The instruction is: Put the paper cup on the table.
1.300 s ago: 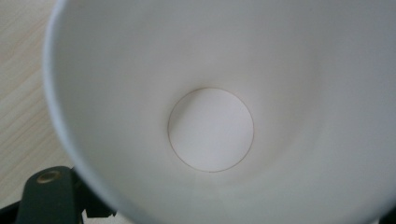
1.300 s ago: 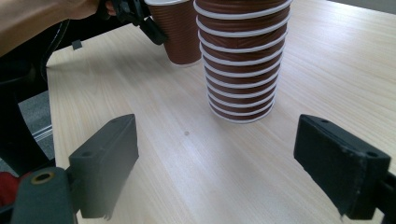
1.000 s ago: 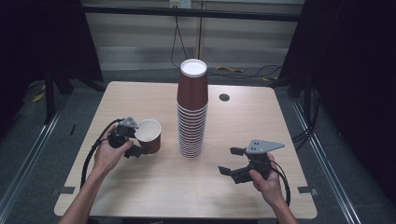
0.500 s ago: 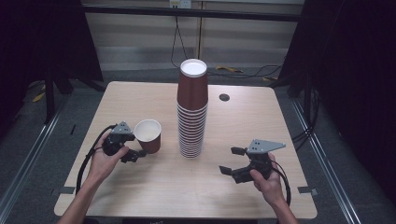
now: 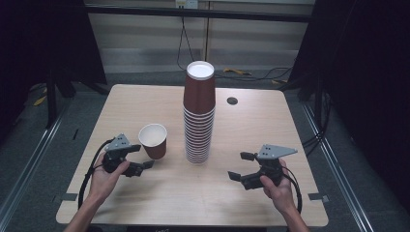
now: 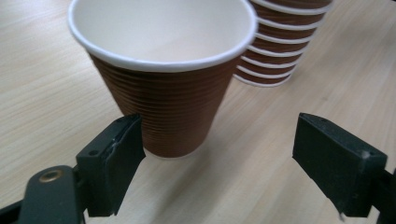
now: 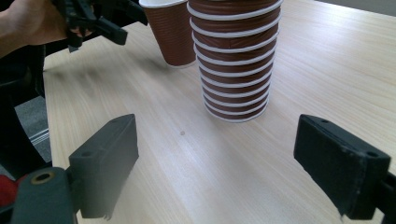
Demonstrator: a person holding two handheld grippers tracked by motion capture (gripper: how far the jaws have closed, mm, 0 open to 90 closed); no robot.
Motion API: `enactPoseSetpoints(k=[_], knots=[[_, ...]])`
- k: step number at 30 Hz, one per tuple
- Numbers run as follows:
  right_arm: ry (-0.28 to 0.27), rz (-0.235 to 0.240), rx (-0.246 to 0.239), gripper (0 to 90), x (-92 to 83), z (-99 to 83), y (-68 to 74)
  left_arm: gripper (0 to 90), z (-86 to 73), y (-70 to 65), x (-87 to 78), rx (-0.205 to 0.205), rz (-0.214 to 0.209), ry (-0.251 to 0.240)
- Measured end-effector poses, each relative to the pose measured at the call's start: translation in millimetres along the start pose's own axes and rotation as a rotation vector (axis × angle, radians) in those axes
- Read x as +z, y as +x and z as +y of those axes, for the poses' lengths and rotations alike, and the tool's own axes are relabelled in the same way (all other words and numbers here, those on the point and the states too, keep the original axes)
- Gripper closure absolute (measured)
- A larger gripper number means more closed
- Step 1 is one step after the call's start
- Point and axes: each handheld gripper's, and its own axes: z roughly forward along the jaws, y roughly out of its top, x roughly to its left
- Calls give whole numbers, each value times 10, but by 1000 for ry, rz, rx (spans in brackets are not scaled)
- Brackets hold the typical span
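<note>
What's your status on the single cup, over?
Left gripper open, jaws have just been closing, off the single cup. Right gripper open, idle. Cup upright beside the stack. Nothing in the way.

Even overhead light brightens the table [image 5: 145, 101], the surroundings stay dark, and close edges blur slightly.

A pale wooden table [image 5: 145, 101] stands on grey floor [image 5: 29, 140] before black curtains [image 5: 367, 72].

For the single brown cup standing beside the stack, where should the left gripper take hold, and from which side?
Probably across the ribbed wall of the single cup, about mid-height, coming in level from the person's side. It stands upright, mouth up and apart from the stack, so both flanks are free. The left gripper already faces it with fingers spread wider than the narrow base.
</note>
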Motion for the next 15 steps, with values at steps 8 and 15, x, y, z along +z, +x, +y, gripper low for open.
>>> enactPoseSetpoints(k=[8,15], knots=[[-12,-7,7,139,-5,-3,6,171,-44,-253,-35,2,-33,-1],[-26,-29,18,139,-60,2,36,179,-84,-467,-45,10,-37,-30]])
